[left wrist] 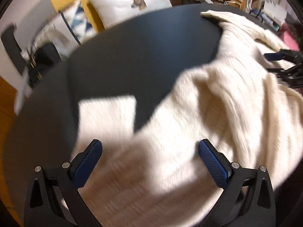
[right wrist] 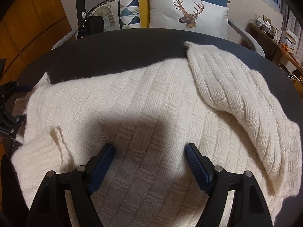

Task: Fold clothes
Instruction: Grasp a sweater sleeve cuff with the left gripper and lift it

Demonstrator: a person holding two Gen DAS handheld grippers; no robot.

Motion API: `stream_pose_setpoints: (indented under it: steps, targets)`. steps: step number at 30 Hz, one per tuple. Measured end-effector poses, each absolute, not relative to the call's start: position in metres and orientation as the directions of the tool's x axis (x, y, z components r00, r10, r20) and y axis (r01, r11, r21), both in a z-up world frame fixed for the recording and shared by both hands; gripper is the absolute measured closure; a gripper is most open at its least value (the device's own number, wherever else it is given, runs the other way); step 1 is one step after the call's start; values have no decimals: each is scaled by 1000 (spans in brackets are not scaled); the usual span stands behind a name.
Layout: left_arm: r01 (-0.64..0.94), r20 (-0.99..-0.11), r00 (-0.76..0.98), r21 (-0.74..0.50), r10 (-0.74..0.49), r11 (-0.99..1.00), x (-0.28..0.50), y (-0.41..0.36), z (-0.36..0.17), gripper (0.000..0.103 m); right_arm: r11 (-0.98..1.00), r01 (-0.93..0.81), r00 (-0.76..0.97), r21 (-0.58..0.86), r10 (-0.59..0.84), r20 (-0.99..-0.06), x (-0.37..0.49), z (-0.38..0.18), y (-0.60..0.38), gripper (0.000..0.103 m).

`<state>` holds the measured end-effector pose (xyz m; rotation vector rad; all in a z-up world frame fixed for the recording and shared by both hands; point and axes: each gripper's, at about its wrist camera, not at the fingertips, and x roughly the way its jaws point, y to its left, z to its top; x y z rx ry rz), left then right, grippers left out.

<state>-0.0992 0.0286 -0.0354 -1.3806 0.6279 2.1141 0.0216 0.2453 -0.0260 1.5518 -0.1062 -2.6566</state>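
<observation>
Sweater [right wrist: 151,98] is lying spread across the near half of the round black table [right wrist: 113,45], its body reaching toward the near edge under both my grippers. One sleeve [right wrist: 227,87] is already lying folded over the body on the right side, its cuff pointing toward the far edge. The other sleeve's cuff [left wrist: 106,117] is sitting on the bare table toward the left edge.

I am holding the right gripper [right wrist: 149,162] just above the middle of the body, jaws standing wide apart with nothing between the pads. The left gripper [left wrist: 149,160] is also gaping open over the left sleeve, gripping nothing; that view is blurring, so I cannot tell whether it is touching the knit.

I am judging the step in hand to be bringing that left sleeve in. To do it well, I am planning to pinch near the cuff, taking only the top layer, lift it clear of the table and lay it across the body to mirror the right one, keeping the bulky knit from bunching.

The body's long axis seems to be running left to right, along the near edge, though I cannot see the collar or hem clearly enough to say which end is which.
</observation>
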Motion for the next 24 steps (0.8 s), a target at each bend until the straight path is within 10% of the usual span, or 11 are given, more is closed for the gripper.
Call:
stream_pose_setpoints:
  steps: [20, 24]
  targets:
    - [-569, -913, -310, -46, 266, -821, -90, -44, -35, 1, -996, 21, -474, 87, -86, -876, -16, -30, 258, 22]
    - [-506, -883, -367, -75, 293, -859, -85, -40, -24, 50, -996, 21, -474, 86, -86, -876, -13, -25, 257, 22]
